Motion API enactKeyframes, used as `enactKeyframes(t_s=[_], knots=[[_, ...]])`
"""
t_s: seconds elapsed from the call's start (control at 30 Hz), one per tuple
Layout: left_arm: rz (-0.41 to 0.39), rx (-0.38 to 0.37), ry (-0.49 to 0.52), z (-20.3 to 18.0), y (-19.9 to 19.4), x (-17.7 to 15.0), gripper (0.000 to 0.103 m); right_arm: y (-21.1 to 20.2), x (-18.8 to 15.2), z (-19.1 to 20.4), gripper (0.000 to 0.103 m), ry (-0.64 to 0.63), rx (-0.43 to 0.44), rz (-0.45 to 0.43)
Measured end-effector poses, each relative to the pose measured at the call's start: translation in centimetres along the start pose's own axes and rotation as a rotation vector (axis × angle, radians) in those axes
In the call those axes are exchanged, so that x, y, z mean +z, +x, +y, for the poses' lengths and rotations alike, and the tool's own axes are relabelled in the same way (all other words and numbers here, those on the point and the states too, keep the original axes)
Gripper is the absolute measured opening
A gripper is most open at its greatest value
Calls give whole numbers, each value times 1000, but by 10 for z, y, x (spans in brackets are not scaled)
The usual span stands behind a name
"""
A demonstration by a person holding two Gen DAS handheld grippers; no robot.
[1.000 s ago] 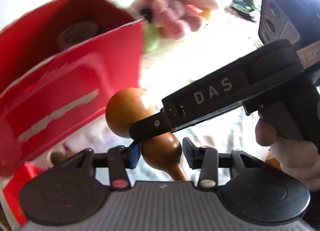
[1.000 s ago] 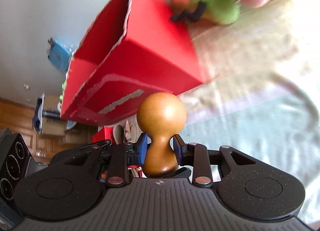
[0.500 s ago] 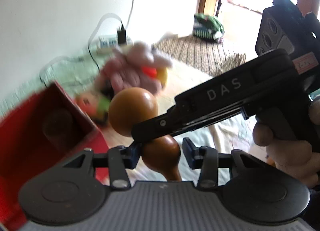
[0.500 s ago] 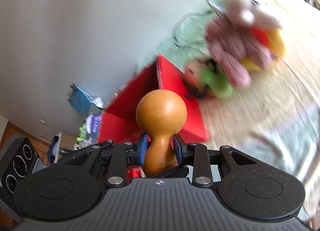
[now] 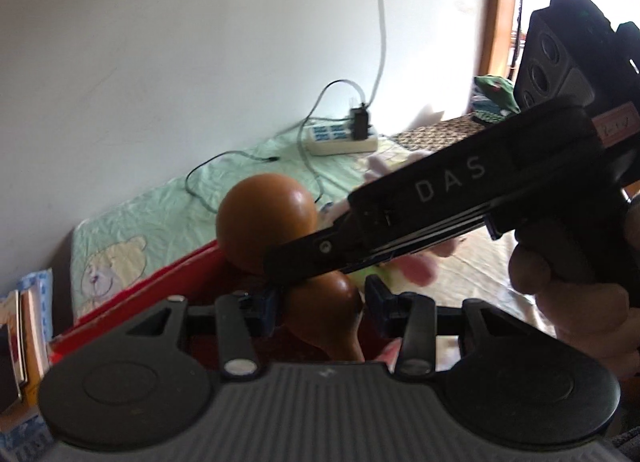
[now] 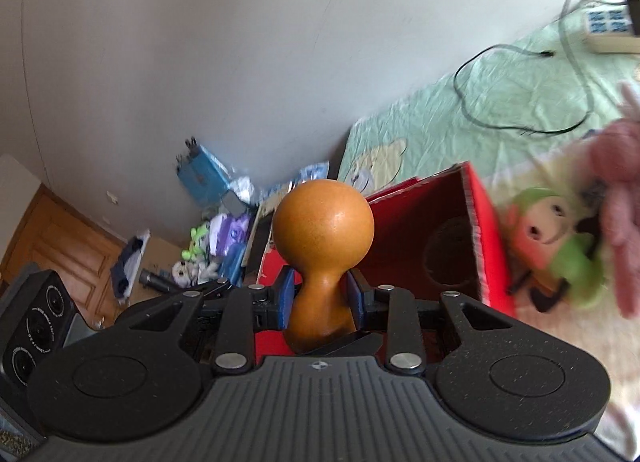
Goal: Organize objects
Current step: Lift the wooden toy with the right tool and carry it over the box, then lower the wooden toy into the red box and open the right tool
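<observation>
Gourd (image 6: 324,246): centre of the right-wrist frame, pinched at its narrow waist by the right gripper (image 6: 322,296), both pads pressed to the neck. In the left-wrist frame, the left gripper (image 5: 320,308) straddles the lower bulb; one pad appears to touch, the other stands off, so whether it grips cannot be told. Red box (image 6: 452,246) sits just behind, open. Judgement: a hard, smooth, light shell, likely brittle if dropped and slippery on the bulbs. The waist is the sound hold. Plush toys (image 6: 560,246) lie at right.
</observation>
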State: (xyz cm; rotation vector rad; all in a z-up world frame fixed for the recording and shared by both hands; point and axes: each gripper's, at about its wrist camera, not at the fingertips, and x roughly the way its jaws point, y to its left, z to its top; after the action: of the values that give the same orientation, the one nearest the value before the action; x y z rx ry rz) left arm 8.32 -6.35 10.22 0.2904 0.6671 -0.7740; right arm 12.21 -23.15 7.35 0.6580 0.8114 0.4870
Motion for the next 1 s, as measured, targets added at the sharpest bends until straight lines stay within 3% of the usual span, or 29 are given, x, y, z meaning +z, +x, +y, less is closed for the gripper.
enactKeyframes(t_s=[0.13,0.47,0.63,0.8,1.0], knots=[[57,17,-49,30,7,-14,45,38,6,-4,31,3,-23,80],[222,23,-107,61,74,-44,45,96,0,-29,31,28,-90,259],[279,19,-110,66,92,-48,45,105,-4,-39,31,55,-106,282],[328,24,-106,68,104,-47,45,107,-6,-33,31,-4,-143,269],[375,41,-135,74,113,-44,48,117,-13,-26,29,-101,-258,265]])
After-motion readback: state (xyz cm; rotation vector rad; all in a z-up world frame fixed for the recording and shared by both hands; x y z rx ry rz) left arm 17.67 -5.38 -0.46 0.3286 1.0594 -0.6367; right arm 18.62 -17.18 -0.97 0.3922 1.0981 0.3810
